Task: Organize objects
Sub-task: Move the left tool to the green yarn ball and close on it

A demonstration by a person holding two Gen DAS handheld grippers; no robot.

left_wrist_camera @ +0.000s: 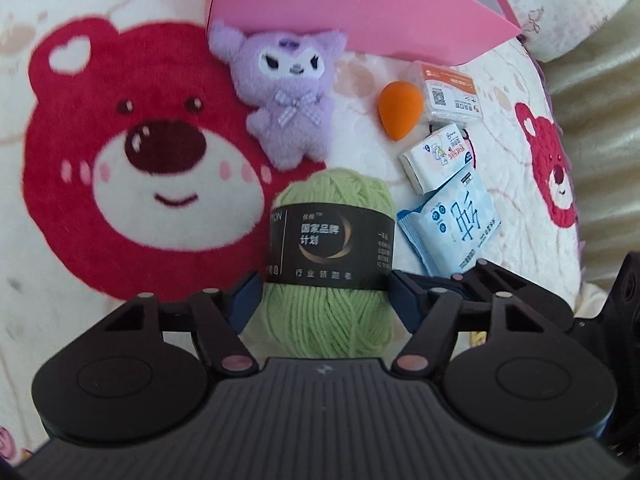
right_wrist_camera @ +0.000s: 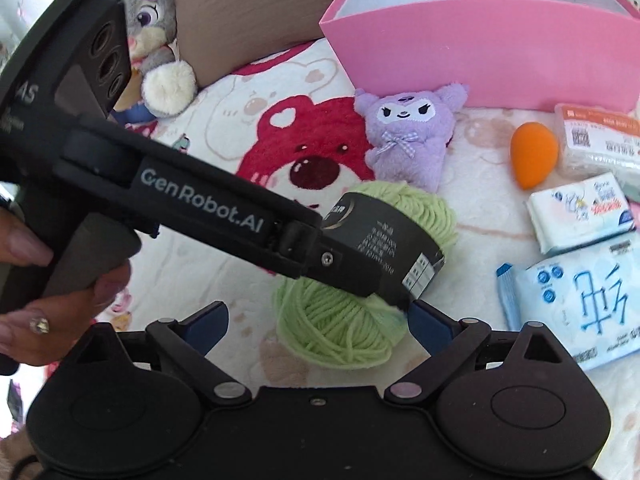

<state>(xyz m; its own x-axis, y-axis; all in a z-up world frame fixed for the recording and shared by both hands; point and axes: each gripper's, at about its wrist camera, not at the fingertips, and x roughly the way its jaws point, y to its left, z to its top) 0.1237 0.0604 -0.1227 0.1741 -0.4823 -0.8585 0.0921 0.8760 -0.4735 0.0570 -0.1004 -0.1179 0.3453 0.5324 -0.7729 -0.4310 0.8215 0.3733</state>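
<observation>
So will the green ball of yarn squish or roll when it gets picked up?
Probably squishes: the green yarn looks soft and fluffy, so the left gripper may sink in. Its rounded shape might roll if nudged. The paper band looks smooth, maybe slippery.

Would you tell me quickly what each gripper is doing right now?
Left gripper: closed on the green yarn ball.
Right gripper: open, holding nothing.
</observation>
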